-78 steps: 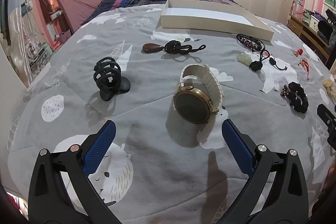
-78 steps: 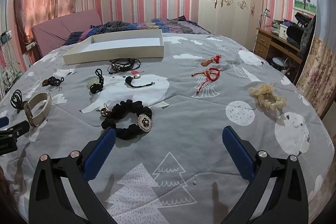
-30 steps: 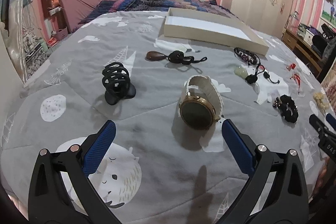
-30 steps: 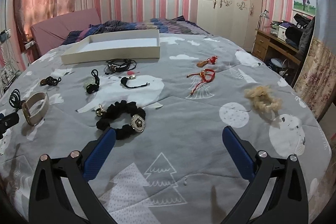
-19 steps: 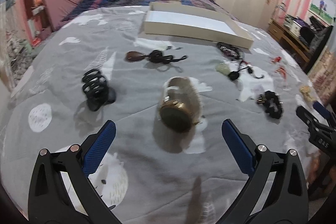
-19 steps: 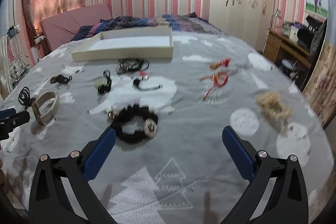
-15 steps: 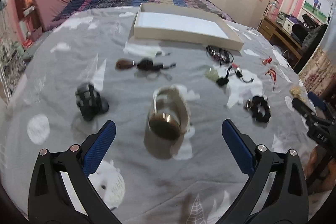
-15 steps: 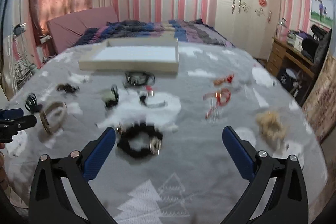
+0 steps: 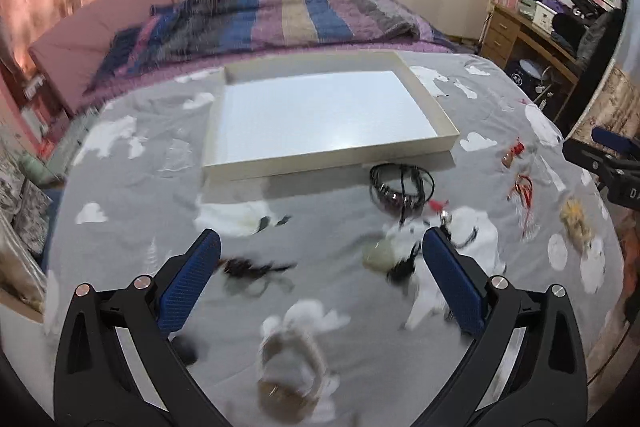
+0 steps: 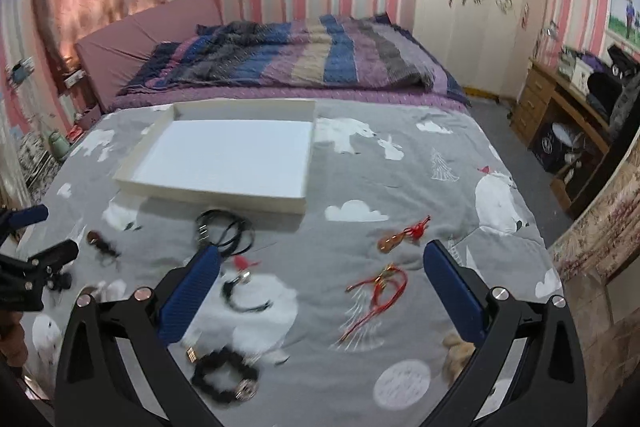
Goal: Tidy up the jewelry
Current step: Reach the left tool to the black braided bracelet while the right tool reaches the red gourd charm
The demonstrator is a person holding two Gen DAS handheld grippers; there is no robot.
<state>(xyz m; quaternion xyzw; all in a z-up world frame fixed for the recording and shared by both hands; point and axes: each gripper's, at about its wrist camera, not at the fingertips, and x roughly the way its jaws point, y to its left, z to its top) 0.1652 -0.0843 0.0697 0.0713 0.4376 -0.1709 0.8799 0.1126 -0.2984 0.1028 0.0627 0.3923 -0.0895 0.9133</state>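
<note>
A grey printed bedspread (image 10: pixel 420 179) carries a shallow white tray (image 10: pixel 224 155), with scattered jewelry (image 10: pixel 378 291) lying nearer.

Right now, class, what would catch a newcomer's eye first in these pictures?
The big white tray lies empty in the middle of the grey bedspread. Jewelry is scattered in front of it: black cords by its near edge, a red cord bracelet to the right.
</note>
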